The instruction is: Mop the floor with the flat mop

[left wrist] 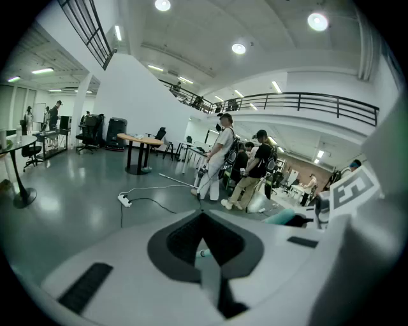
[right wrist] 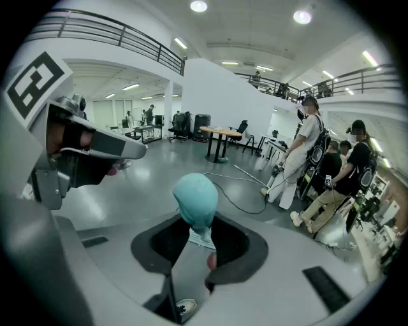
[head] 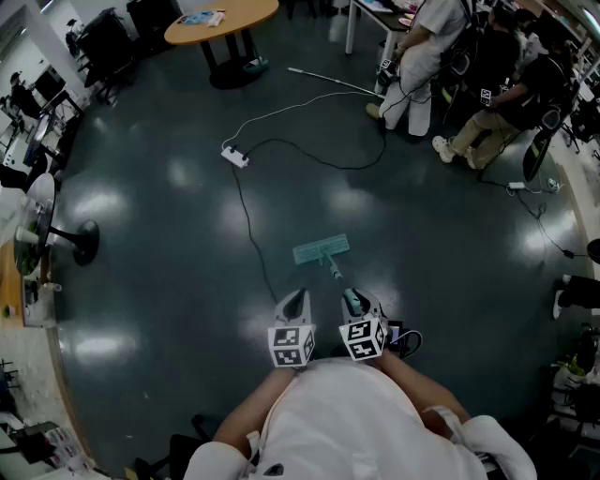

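Observation:
The flat mop's teal head (head: 321, 250) lies flat on the dark floor just ahead of me. Its thin handle (head: 335, 273) slopes back into my right gripper (head: 357, 302). That gripper (right wrist: 201, 245) is shut on the handle, and the handle's teal end cap (right wrist: 195, 200) sticks up above the jaws. My left gripper (head: 294, 302) hangs just left of the right one, apart from the mop, with its jaws closed together and empty. In the left gripper view my left gripper (left wrist: 204, 247) shows only floor through its slit, and the teal cap (left wrist: 285, 218) sits off to its right.
A white power strip (head: 234, 157) and black and white cables (head: 253, 239) trail over the floor left of the mop. A round wooden table (head: 221, 21) stands far ahead. Two people (head: 424, 58) are at the far right. A fan stand (head: 82, 240) is at the left.

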A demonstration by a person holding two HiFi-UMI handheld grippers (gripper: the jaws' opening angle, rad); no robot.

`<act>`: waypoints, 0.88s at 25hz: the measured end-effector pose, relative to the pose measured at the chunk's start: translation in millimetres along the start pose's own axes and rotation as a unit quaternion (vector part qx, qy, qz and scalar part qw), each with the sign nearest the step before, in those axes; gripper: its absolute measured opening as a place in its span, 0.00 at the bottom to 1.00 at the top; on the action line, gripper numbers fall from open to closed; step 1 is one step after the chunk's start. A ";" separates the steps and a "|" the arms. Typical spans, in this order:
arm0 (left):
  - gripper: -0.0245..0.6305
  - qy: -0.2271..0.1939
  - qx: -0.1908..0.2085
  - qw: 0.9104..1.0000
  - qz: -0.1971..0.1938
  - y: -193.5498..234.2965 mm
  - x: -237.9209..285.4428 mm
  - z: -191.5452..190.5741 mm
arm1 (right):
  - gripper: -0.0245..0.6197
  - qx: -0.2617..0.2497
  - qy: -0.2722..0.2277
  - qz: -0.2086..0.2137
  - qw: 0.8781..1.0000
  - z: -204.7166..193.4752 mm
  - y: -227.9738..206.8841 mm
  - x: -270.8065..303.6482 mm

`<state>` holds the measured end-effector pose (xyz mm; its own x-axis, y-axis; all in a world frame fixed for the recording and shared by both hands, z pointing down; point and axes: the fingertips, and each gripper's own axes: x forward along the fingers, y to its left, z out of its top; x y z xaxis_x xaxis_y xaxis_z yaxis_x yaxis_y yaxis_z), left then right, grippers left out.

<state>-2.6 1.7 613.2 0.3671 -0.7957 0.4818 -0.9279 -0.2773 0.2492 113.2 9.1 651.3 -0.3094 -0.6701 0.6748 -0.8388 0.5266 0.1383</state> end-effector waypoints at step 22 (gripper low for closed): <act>0.05 0.011 -0.008 1.000 0.010 0.5 3.3 -8.1 | 0.21 -0.003 0.006 0.002 1.000 -27.1 11.9 -16.3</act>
<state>-1.3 3.2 621.7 0.3496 -0.7890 0.5053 -0.9342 -0.2527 0.2518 120.4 40.5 661.6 -0.3070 -0.6626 0.6832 -0.8353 0.5317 0.1403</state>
